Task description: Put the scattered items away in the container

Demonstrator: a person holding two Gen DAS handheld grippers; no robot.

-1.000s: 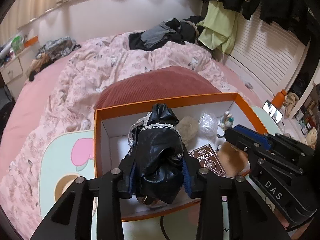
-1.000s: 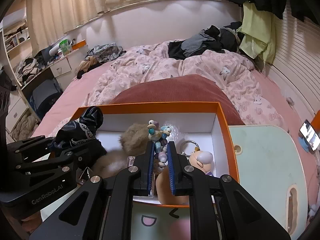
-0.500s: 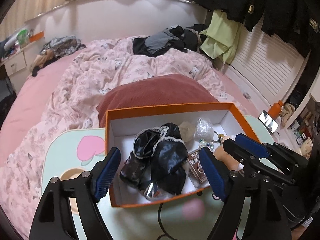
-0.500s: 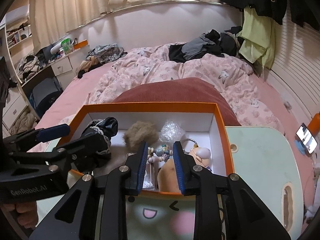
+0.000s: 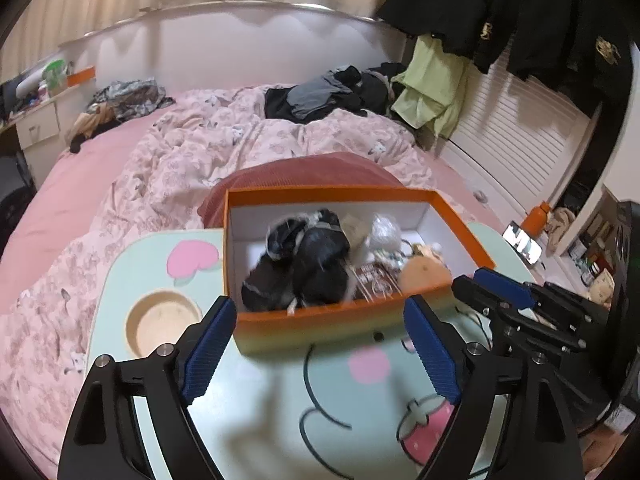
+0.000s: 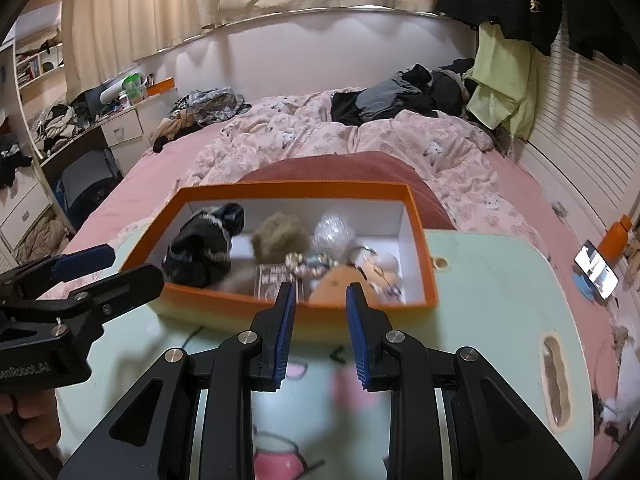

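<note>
- Both grippers have drawn back from the orange box (image 5: 344, 322) since a second ago: the left gripper (image 5: 316, 344) has let go of the black garment (image 5: 308, 264), and the right gripper (image 6: 320, 330) has released the bead charm (image 6: 310, 264); both things now lie inside the box.
- Near wall of the box stands just ahead of both pairs of fingers, with bare mint-green table (image 6: 492, 304) on its right and a strip of table with a round recess (image 5: 164, 326) on its left.
- Behind the box sits a dark red cushion (image 5: 304, 170), then the pink bed (image 6: 360, 140).
- Box is orange outside and white inside; it holds the garment at the left, a brown fluffy ball (image 6: 280, 236), a clear wrapped bundle (image 6: 334, 230), a dark card (image 5: 374, 276) and an orange plush toy (image 5: 424, 272).
- Left gripper hovers low over the table, its fingers spread wide and empty, framing the box's front wall.
- Right gripper is level beside it, its fingers partly open and empty.
</note>
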